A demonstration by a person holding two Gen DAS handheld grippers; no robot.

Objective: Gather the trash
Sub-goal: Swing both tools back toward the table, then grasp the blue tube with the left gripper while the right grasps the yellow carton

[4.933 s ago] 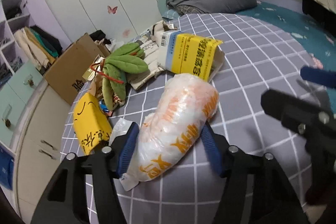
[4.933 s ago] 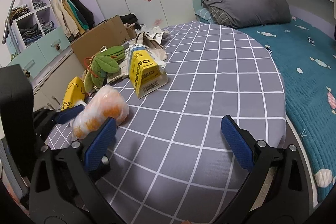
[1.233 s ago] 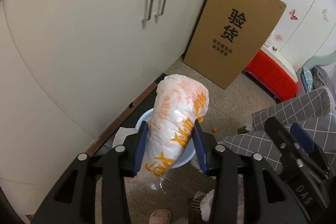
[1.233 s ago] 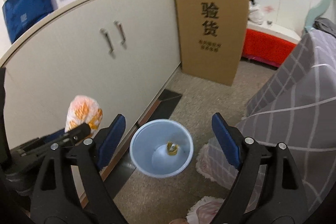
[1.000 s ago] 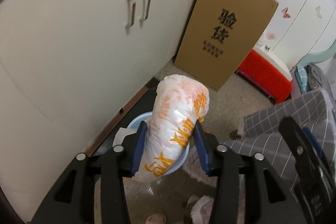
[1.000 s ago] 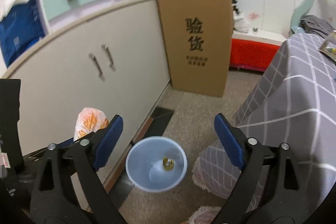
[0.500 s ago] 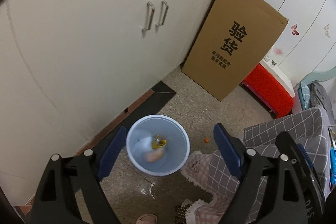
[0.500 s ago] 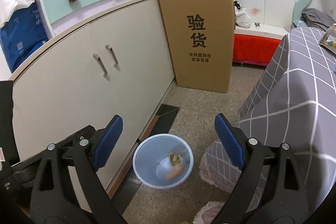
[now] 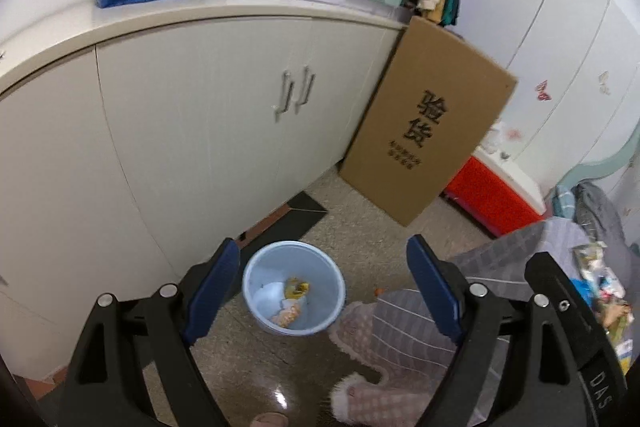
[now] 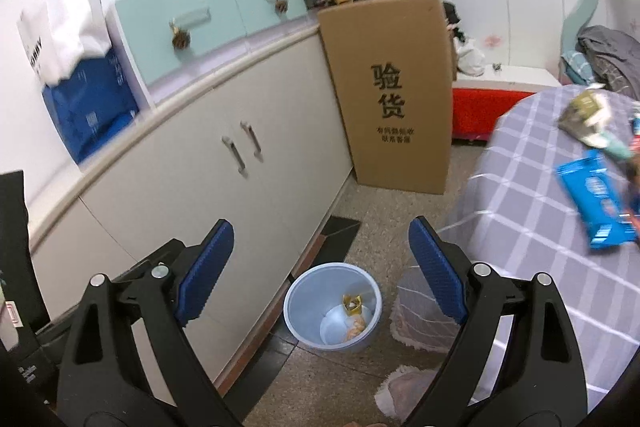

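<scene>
A light blue bin (image 9: pixel 294 289) stands on the floor by the white cabinet; it also shows in the right wrist view (image 10: pixel 332 307). The orange-and-white bag (image 9: pixel 286 315) lies inside it beside a yellow wrapper (image 9: pixel 297 287). My left gripper (image 9: pixel 324 295) is open and empty, held above the bin. My right gripper (image 10: pixel 322 267) is open and empty, also above the bin. A blue wrapper (image 10: pixel 596 203) and other trash (image 10: pixel 588 119) lie on the grey checked table (image 10: pixel 532 227).
A white cabinet (image 9: pixel 200 131) runs along the left. A tall cardboard box (image 9: pixel 424 119) leans against it, with a red box (image 9: pixel 492 199) behind. A fringed pink cloth (image 9: pixel 384 343) hangs off the table's edge beside the bin.
My left gripper opened and the orange-and-white bag dropped into the bin. Both grippers have since risen and tilted up, bringing the cabinet top and table into view.
</scene>
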